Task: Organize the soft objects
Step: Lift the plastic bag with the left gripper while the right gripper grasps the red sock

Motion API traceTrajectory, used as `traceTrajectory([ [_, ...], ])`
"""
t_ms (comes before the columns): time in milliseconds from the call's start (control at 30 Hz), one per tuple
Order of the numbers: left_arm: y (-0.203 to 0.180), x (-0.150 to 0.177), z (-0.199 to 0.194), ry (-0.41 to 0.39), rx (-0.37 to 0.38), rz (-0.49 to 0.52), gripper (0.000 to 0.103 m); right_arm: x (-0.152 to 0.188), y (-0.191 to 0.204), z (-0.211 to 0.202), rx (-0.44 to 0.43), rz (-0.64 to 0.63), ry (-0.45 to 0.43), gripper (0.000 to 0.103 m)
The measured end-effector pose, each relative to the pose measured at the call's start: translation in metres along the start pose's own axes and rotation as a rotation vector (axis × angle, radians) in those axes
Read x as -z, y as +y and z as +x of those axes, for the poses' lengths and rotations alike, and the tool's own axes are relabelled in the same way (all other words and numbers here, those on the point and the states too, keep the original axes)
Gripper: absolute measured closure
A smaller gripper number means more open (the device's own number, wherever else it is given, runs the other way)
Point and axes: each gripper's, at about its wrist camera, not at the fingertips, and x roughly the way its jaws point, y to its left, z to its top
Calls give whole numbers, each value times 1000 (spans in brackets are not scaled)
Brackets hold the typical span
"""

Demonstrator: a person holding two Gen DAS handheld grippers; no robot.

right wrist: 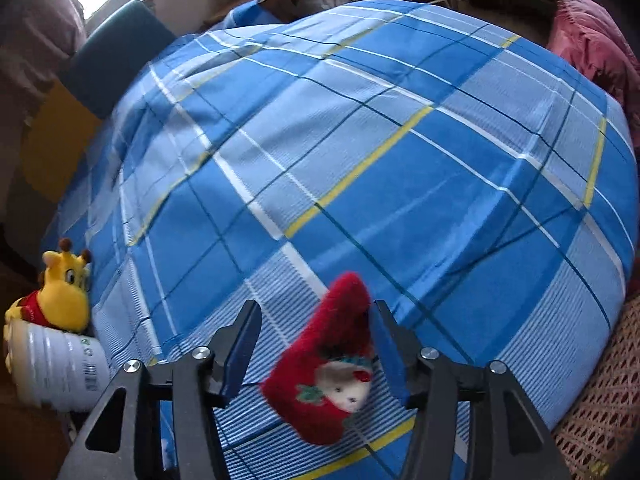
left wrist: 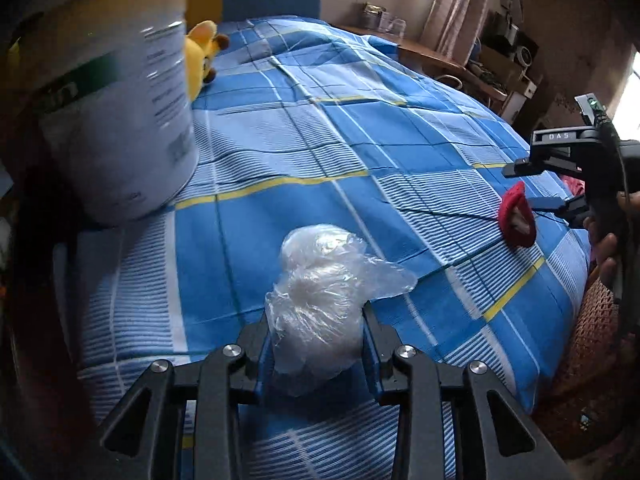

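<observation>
My left gripper (left wrist: 316, 332) is shut on a clear plastic bag of white stuffing (left wrist: 320, 296), held just over the blue plaid bed cover (left wrist: 304, 152). A red Christmas sock with a white face (right wrist: 336, 364) lies on the cover between the fingers of my right gripper (right wrist: 316, 344), which stands open around it; the sock touches the right finger only. The sock (left wrist: 516, 216) and the right gripper (left wrist: 560, 184) also show at the right in the left wrist view. A yellow giraffe plush (right wrist: 64, 292) sits at the bed's left side; it also shows in the left wrist view (left wrist: 202, 54).
A large white tin can (left wrist: 120, 112) stands on the bed's left part, next to the plush; it also shows in the right wrist view (right wrist: 56, 368). A blue chair (right wrist: 116, 56) stands beyond the bed. A pink blanket (right wrist: 592, 44) lies at the far right. A woven mat (right wrist: 596, 412) is beside the bed.
</observation>
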Motion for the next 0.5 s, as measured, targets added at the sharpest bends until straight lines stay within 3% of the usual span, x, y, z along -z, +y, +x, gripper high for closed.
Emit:
traceTrajectory([
  [167, 5, 6, 2, -26, 13, -14, 66, 6, 6, 15, 68, -41, 65, 46],
  [267, 5, 9, 1, -43, 12, -9, 67, 13, 17, 18, 109, -130, 74, 46],
  [333, 3, 10, 1, -53, 6, -3, 67, 19, 27, 18, 130, -203, 76, 76],
  [400, 3, 10, 2, -55, 6, -5, 67, 26, 40, 14, 122, -276, 60, 81],
  [500, 5, 9, 1, -55, 17, -23, 67, 38, 66, 5, 4, -386, 41, 81],
])
